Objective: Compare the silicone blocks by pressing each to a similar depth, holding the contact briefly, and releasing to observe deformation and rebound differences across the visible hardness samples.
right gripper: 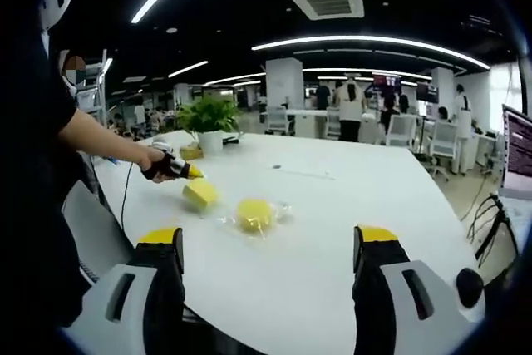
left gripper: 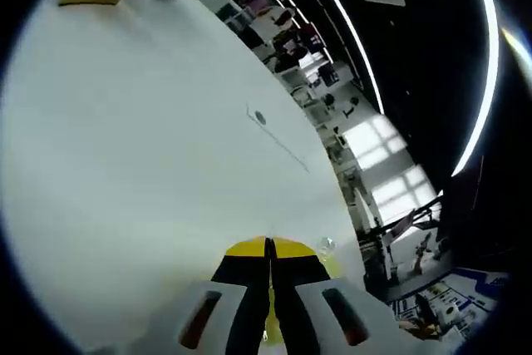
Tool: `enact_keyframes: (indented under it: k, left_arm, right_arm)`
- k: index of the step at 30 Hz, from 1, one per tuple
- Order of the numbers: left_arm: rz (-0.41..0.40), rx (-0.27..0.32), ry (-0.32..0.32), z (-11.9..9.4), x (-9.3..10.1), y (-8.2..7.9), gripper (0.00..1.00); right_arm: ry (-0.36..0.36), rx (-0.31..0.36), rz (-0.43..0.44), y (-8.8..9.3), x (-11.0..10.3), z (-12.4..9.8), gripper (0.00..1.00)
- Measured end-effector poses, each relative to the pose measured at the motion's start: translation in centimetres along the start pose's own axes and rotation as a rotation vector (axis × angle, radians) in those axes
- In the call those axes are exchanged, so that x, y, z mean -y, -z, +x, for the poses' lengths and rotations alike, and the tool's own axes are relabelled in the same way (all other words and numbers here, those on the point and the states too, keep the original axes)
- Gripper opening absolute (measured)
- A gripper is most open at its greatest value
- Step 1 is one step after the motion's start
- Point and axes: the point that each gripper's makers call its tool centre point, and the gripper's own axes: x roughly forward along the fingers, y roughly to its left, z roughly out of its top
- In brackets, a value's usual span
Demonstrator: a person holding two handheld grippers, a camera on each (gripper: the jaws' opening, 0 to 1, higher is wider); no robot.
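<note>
While our right gripper (right gripper: 270, 248) hangs with its jaws wide apart and holding nothing above the near edge of the white surface (right gripper: 349, 197), our left gripper (right gripper: 187, 171) shows at the left of the right gripper view, its yellow tip touching the left silicone block (right gripper: 200, 194). A second, rounder yellow block (right gripper: 254, 214) lies just right of it on clear wrapping. In the left gripper view, the jaws meet tip to tip, closed, and a potted plant (right gripper: 209, 116) stands far back.
</note>
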Motion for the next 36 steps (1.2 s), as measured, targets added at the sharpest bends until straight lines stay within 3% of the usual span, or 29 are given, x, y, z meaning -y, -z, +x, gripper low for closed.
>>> enact_keyframes:
  k: [3,8,10,18,23,26,30,36]
  left_arm:
    - [-0.053,0.003,0.024,0.6,-0.1,0.0,0.0]
    - [0.019,-0.03,-0.019,1.3,-1.4,0.6,0.0]
    - [0.086,-0.065,-0.044,1.3,-2.5,1.2,0.0]
    - [0.077,-0.05,-0.035,0.9,-2.7,0.1,0.05]
    - [0.052,-0.005,-0.014,-0.2,-1.7,-0.6,0.09]
    - [0.09,0.009,-0.034,-0.7,-1.8,-1.1,0.09]
    - [0.098,0.021,-0.011,-1.7,-0.6,-1.1,0.14]
    - [0.304,0.046,0.026,-4.4,2.1,-1.9,0.19]
  right_arm:
    - [0.006,-0.035,0.002,0.4,0.1,-0.3,0.75]
    - [-0.01,0.034,0.122,-0.9,-0.1,-0.8,0.75]
    - [0.005,0.018,0.099,-0.8,0.2,-0.9,0.73]
    - [0.021,0.047,0.161,-1.3,0.3,-1.5,0.73]
    - [0.025,0.062,0.17,-1.4,0.1,-1.5,0.72]
    - [0.015,0.052,0.164,-1.1,-0.3,-1.5,0.7]
    - [0.011,0.052,0.16,-1.0,-0.5,-1.7,0.71]
    - [0.012,0.025,0.137,0.1,-0.1,-1.3,0.7]
